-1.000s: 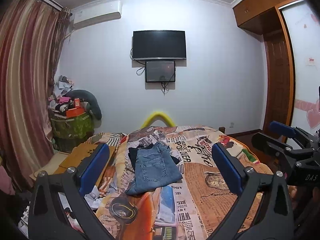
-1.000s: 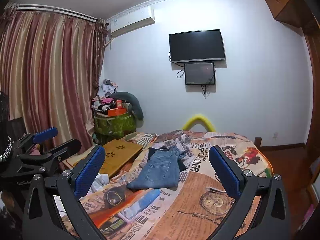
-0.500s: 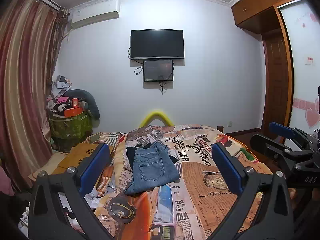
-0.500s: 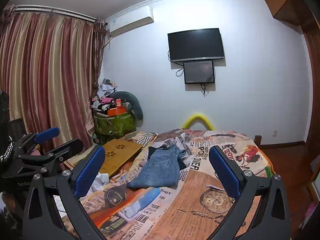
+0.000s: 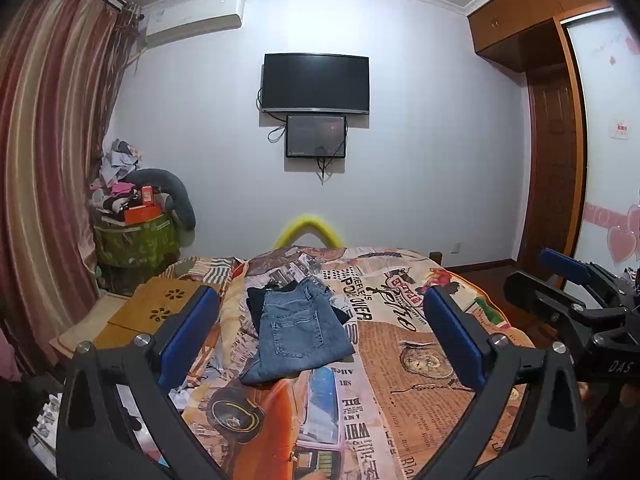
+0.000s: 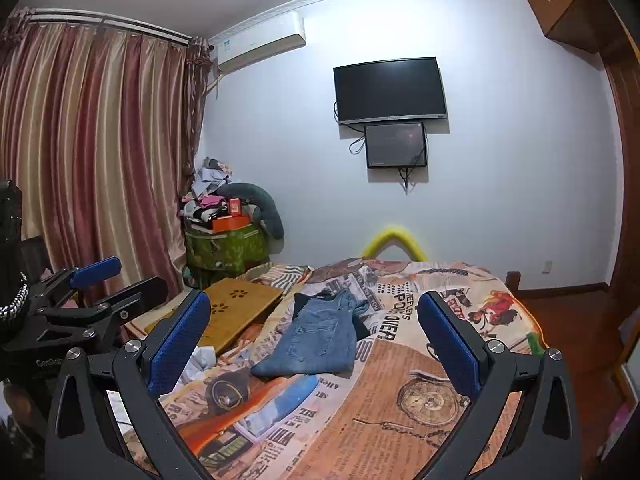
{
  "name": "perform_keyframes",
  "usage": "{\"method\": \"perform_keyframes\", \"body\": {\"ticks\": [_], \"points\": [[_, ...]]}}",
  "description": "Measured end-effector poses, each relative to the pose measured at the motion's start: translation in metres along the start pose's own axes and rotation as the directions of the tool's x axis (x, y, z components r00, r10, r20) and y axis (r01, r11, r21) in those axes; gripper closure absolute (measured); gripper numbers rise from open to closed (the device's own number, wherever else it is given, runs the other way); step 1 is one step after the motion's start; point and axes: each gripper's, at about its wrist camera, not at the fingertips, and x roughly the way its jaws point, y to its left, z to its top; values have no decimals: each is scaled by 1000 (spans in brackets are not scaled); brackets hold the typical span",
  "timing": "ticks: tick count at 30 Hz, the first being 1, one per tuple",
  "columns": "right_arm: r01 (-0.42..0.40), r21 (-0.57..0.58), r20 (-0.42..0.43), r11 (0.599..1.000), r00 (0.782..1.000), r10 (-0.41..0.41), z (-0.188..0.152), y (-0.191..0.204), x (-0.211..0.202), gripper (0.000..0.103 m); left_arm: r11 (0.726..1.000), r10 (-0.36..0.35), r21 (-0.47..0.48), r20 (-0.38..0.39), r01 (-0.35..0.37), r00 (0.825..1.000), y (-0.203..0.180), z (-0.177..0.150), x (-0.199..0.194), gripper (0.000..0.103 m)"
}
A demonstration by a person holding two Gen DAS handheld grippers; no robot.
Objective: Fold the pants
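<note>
Both grippers are hanging in the air above the near end of the bed (image 5: pixel 460 360), well short of the cloth. The left gripper (image 5: pixel 320 332) is standing wide open, blue pads (image 5: pixel 188 332) far apart, holding nothing. The right gripper (image 6: pixel 314 336) is likewise spread wide and empty.

The jeans (image 5: pixel 296 336) are lying on the printed bedspread (image 6: pixel 400 392), left of the bed's centre line and toward its far end, nearer the left edge than the right. They are looking already doubled over: back pocket facing up, one loose corner trailing toward the near left. A dark garment (image 5: pixel 256 300) is sticking out from under them on the far side; whether it is touching throughout, I cannot tell.

Handling judgement: denim is reading as fairly heavy and soft, limp but with some body, not slippery, nothing fragile. It will be sagging if lifted by one point. Best holds look like the thick seamed edges, the waistband or hem corners, one gripper at each, so the cloth is rising evenly and the dark piece beneath is not dragged along.
</note>
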Motion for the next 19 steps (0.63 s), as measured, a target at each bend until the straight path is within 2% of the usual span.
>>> {"method": "perform_keyframes", "body": {"ticks": [19], "points": [[-5,3,-21,1000,1000,5,-2,2,3,0,1000,-17,-8,-23,17,1000,2,-3,5,0]]}}
